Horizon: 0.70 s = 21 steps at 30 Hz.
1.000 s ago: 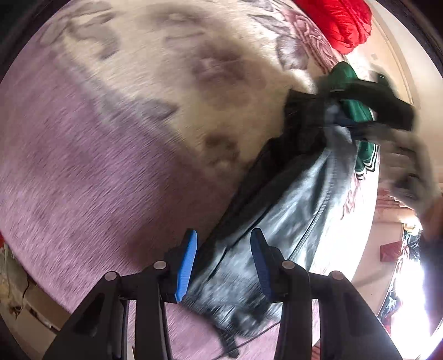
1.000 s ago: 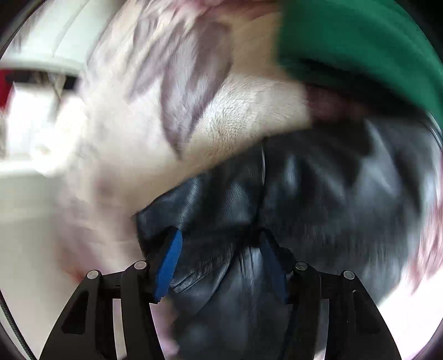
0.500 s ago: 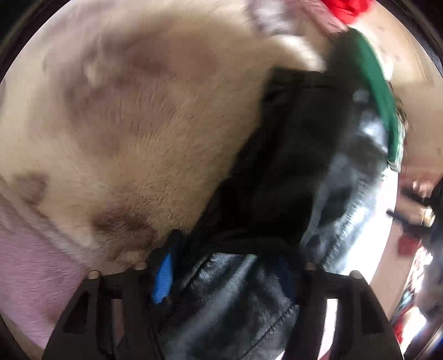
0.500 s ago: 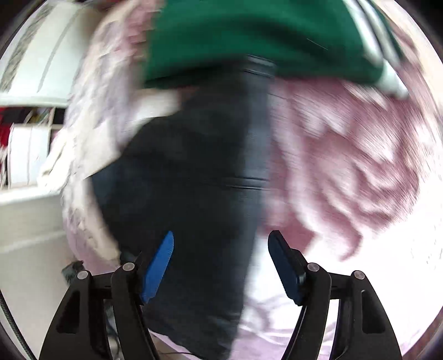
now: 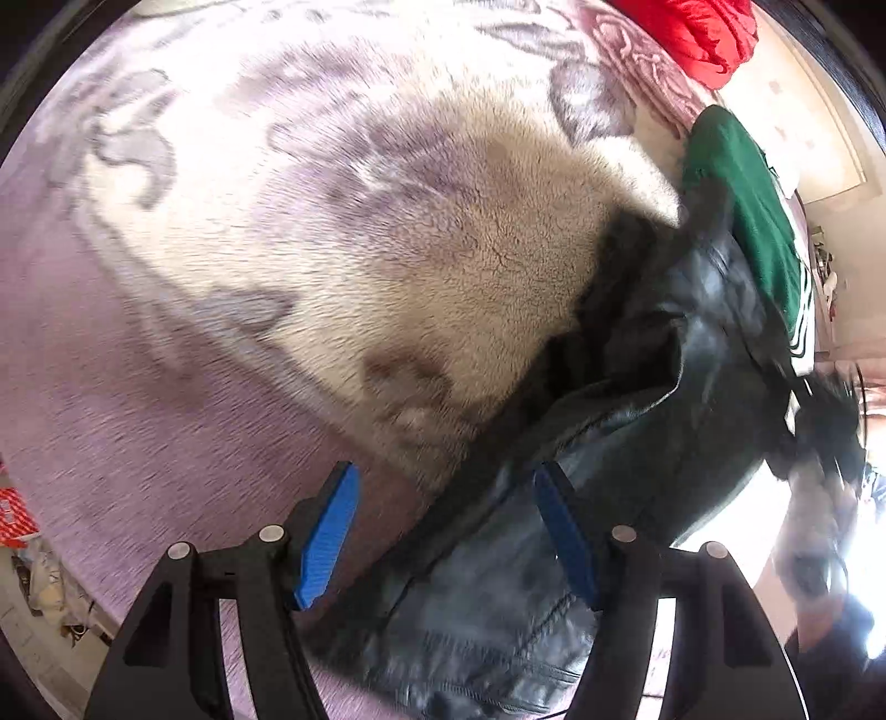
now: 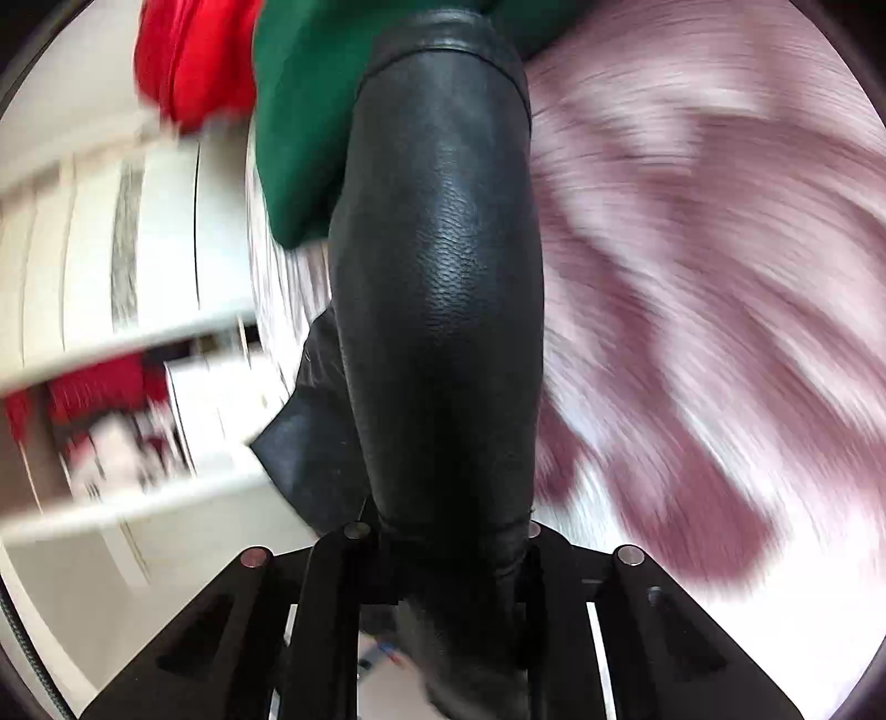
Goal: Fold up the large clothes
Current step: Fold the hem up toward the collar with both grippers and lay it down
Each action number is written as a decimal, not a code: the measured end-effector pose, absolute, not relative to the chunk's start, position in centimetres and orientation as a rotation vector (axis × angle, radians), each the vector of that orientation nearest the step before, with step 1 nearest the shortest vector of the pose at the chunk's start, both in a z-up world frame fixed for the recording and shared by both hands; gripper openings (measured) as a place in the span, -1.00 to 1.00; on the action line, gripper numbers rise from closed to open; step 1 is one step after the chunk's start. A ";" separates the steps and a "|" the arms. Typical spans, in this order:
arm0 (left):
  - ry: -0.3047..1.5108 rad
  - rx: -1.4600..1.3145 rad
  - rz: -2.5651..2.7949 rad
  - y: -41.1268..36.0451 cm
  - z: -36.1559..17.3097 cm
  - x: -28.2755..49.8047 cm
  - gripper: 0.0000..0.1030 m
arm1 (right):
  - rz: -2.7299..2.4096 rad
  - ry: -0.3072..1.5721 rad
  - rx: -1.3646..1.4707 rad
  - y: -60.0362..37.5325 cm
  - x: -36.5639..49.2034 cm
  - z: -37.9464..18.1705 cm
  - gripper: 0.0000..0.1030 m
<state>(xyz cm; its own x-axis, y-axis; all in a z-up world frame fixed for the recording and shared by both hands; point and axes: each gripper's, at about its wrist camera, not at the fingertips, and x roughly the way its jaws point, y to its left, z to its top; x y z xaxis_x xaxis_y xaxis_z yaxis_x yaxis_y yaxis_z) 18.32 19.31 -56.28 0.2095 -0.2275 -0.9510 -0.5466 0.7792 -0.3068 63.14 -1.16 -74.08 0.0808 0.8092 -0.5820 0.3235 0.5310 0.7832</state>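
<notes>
A black leather jacket (image 5: 637,443) lies crumpled on a fluffy pink and cream blanket (image 5: 332,249). My left gripper (image 5: 448,531) is open, its blue pads (image 5: 326,531) on either side of the jacket's near edge, not closed on it. In the right wrist view my right gripper (image 6: 448,559) is shut on a sleeve of the jacket (image 6: 443,277), which stretches straight away from the fingers. The right gripper's pads are hidden by the leather.
A green garment (image 5: 747,221) lies just beyond the jacket, also in the right wrist view (image 6: 299,111). A red garment (image 5: 692,33) lies at the far end of the bed. White shelves (image 6: 111,277) stand to the left of the bed.
My right gripper, open half a second ago, has shut on the jacket sleeve and pulled it taut. My left gripper has drawn back from the jacket and stays open.
</notes>
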 end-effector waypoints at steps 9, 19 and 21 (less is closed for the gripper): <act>1.436 -0.578 0.236 14.0 -54.7 16.6 0.24 | -0.142 1.678 1.222 -20.8 43.9 -73.4 0.03; 1.496 -0.499 0.132 5.0 -58.1 20.4 0.24 | -0.265 1.747 1.204 -26.5 36.8 -71.2 0.51; 1.496 -0.545 0.148 5.9 -58.6 20.3 0.24 | -0.303 1.760 1.068 -28.3 37.1 -69.6 0.51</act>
